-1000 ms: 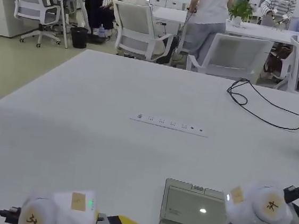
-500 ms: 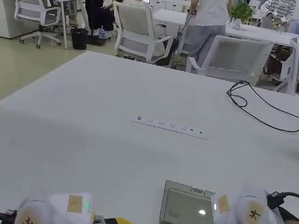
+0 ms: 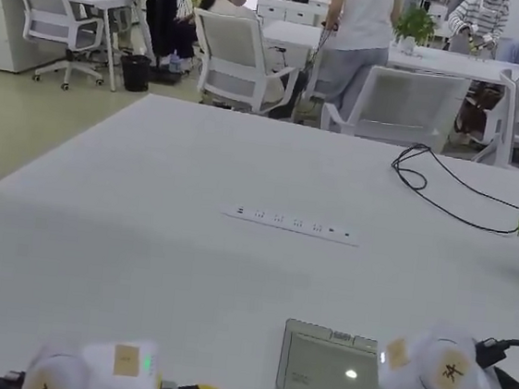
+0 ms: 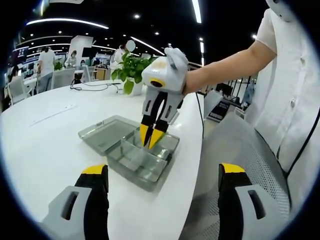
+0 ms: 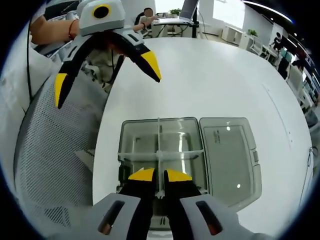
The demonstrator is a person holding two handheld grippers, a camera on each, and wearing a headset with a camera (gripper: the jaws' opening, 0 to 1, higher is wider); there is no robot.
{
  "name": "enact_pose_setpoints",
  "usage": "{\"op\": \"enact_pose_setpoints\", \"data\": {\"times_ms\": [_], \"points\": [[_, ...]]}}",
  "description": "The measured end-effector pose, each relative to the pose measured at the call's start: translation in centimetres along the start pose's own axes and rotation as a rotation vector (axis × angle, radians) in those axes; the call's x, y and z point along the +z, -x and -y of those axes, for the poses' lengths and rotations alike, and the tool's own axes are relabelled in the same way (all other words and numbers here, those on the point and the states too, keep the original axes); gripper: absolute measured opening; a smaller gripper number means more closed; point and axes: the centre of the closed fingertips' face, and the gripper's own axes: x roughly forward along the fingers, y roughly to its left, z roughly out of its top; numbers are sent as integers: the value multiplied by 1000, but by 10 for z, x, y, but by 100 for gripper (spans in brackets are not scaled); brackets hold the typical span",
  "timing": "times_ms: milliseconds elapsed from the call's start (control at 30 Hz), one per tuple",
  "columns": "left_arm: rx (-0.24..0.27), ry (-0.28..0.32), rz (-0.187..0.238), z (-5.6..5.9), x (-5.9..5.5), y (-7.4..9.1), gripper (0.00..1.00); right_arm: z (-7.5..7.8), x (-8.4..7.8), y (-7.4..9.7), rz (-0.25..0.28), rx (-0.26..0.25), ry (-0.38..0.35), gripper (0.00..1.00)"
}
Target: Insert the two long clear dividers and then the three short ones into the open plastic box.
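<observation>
Yellow-tipped R gripper point(image 4: 151, 140) points down into box point(image 4: 127, 167), fingers clamped on divider point(image 5: 159, 136); L gripper point(image 5: 106, 75) fingers apart.

Head view overlooks the table point(image 3: 147, 201); all 3 views share the box point(image 5: 137, 140).

Table point(image 3: 143, 238): open plastic box point(image 5: 135, 135) is set near the front edge, with its lid point(image 5: 230, 155) laid flat just behind | box: two crossed dividers point(image 5: 159, 140) are stood inside | right gripper point(image 5: 160, 175): held over the box, jaws either side of one divider | left gripper point(image 5: 106, 75): held left of the box, apart | power strip point(image 3: 293, 224): mid-table, behind the lid | cable point(image 3: 437, 181), potted plant point(image 4: 131, 70): far right.
</observation>
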Motion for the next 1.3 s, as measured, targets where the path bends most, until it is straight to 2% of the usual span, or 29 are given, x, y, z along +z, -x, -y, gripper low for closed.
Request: {"op": "enact_pose_setpoints", "data": {"times_ms": [333, 667, 967, 1167, 1300], "points": [[2, 0, -5, -1, -1, 1, 93, 4, 7, 23, 88, -28, -79, 20], [14, -5, -10, -4, -4, 2, 98, 0, -2, 48, 120, -52, -103, 32], [21, -13, -21, -6, -6, 4, 100, -3, -28, 73, 115, -83, -133, 42], [24, -16, -31, -7, -8, 4, 100, -10, -52, 83, 84, -94, -144, 49], [24, -19, -36, -7, -8, 4, 100, -15, -74, 89, 54, -97, -153, 51]]}}
